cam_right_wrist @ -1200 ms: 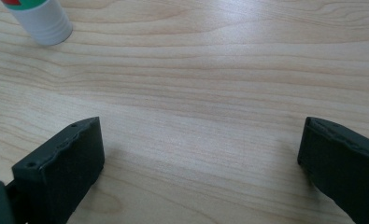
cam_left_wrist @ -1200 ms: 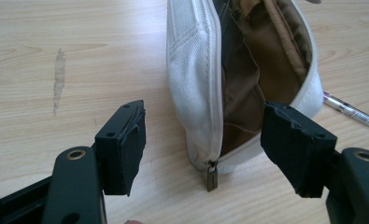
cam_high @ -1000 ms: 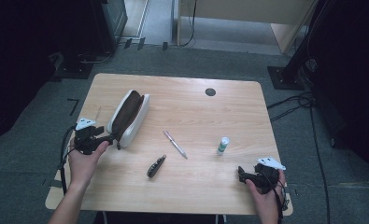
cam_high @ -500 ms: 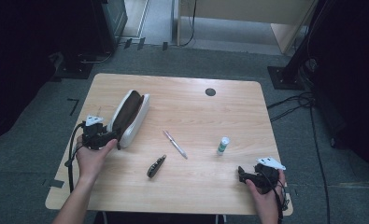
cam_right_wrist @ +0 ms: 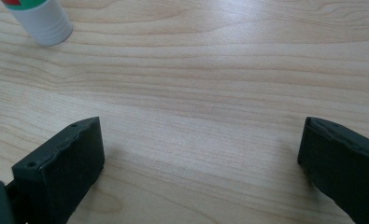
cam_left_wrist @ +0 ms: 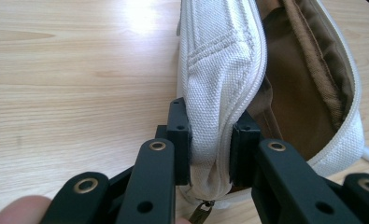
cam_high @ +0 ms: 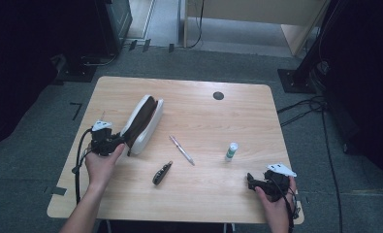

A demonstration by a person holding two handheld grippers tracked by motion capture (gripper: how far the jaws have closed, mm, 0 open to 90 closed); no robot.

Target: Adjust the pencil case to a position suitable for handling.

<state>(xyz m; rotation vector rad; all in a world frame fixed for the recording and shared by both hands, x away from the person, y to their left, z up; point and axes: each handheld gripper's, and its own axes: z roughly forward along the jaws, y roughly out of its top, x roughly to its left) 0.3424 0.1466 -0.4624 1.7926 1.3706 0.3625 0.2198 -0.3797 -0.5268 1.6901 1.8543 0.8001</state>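
Here, the light wooden table (cam_high: 189, 194) with rounded corners carries a white canvas pencil pouch (cam_high: 143, 124) with a brown lining, lying unzipped toward the left edge, its long axis running from near the left edge up toward the far side. The left gripper (cam_high: 112, 143), black and held in the person's left hand (cam_high: 101, 165), sits at the pouch's near end. In the left gripper view its jaws are pressed onto one white fabric wall of the pouch (cam_left_wrist: 219, 79) just beside the zipper line, pinching that wall between the two pads (cam_left_wrist: 180, 140); a brass zipper pull (cam_left_wrist: 198, 215) hangs just below the pinch, and the brown interior gapes to the right.

Near the table's middle lies a slim silver pen (cam_high: 181, 150), angled, and just toward the near edge from it a small dark folded pocket tool (cam_high: 162, 173). Further toward the right edge stands a small white tube with a green band (cam_high: 231, 151), upright. A dark round grommet (cam_high: 218, 95) is set in the tabletop near the far edge.

The right gripper (cam_high: 255, 181), held in the right hand (cam_high: 275, 199) by the near right corner, rests low over bare wood. In the right gripper view its jaws are spread wide with nothing between them, and the white tube (cam_right_wrist: 39, 19) stands at the upper left.
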